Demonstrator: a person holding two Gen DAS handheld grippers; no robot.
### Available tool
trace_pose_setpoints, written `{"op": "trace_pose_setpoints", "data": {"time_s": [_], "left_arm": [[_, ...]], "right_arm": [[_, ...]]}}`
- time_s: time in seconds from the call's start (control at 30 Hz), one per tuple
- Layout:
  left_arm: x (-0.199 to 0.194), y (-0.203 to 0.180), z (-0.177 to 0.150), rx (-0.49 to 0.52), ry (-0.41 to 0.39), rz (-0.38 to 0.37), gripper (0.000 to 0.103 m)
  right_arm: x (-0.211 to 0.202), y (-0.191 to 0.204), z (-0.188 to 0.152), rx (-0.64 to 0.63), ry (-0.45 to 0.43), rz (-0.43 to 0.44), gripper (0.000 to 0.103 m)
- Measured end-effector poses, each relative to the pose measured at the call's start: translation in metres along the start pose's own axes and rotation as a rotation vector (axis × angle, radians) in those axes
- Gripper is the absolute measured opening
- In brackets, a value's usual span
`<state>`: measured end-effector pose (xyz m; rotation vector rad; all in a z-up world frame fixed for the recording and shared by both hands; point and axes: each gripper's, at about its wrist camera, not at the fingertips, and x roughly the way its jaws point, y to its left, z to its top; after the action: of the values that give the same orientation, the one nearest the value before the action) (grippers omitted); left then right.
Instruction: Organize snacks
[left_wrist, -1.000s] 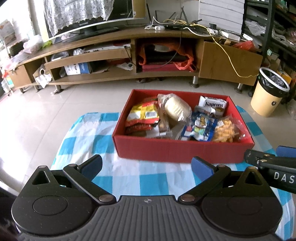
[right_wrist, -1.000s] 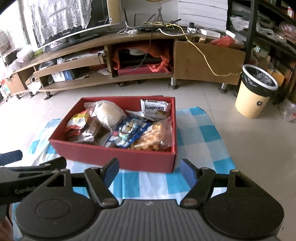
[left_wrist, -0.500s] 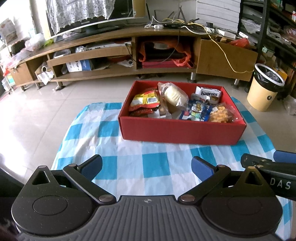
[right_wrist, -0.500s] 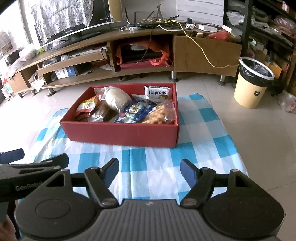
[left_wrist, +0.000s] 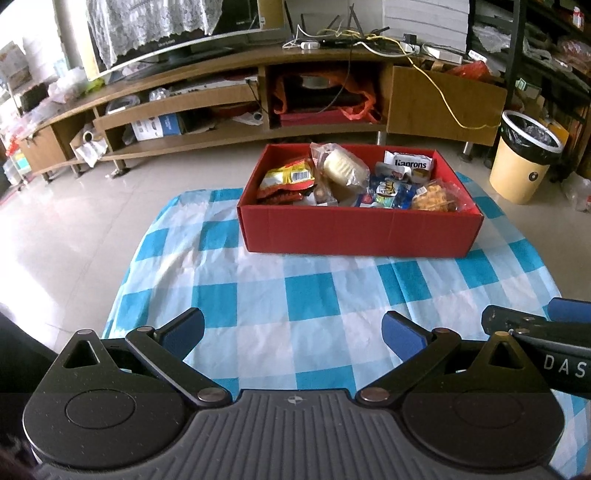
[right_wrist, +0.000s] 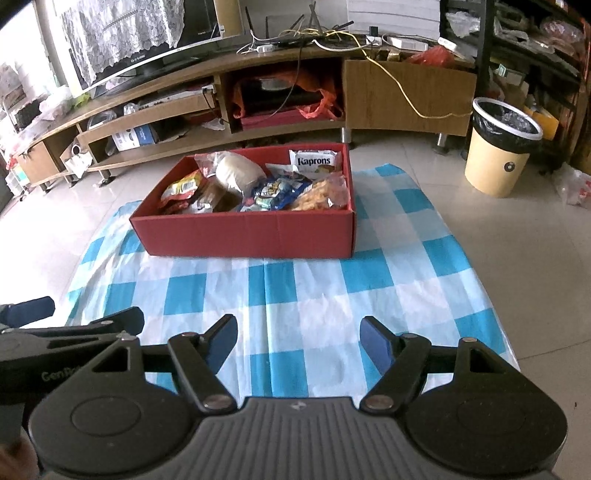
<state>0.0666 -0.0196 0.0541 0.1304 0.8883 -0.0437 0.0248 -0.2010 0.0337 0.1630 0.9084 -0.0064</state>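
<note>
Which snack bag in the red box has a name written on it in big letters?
The white packet reading "Kaprons", standing at the back of the red box. The other bags show no big words.

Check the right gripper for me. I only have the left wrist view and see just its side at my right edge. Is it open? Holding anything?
Observer: The right wrist view shows the right gripper open, with nothing between its fingers. Only the checked cloth lies below it.
Operator: That gripper blocks my view of the cloth's near right side. Anything lying there?
Observer: Nothing that I can see. The cloth is bare along its right edge as far as it shows, with plain floor tile beyond. The nearest corner is hidden behind the gripper body.
</note>
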Motion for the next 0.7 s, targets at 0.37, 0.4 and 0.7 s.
{"op": "trace_pose_setpoints", "data": {"time_s": [0.37,0.4,0.7], "left_arm": [[-0.0031,-0.0002,-0.0063,0.006,-0.020,-0.001,0.103],[-0.0033,-0.0003,-0.0063,0.007,-0.022,-0.001,0.103],[-0.0012,-0.0004,-0.0069,0.010,-0.018,-0.004,0.103]], "right_arm": [[-0.0035,-0.0006,-0.0052,0.000,0.007,0.002,0.069],[-0.0038,-0.0007,-0.0054,0.000,0.006,0.004,0.069],[-0.0035,-0.0003,-0.0053,-0.007,0.008,0.010,0.069]]}}
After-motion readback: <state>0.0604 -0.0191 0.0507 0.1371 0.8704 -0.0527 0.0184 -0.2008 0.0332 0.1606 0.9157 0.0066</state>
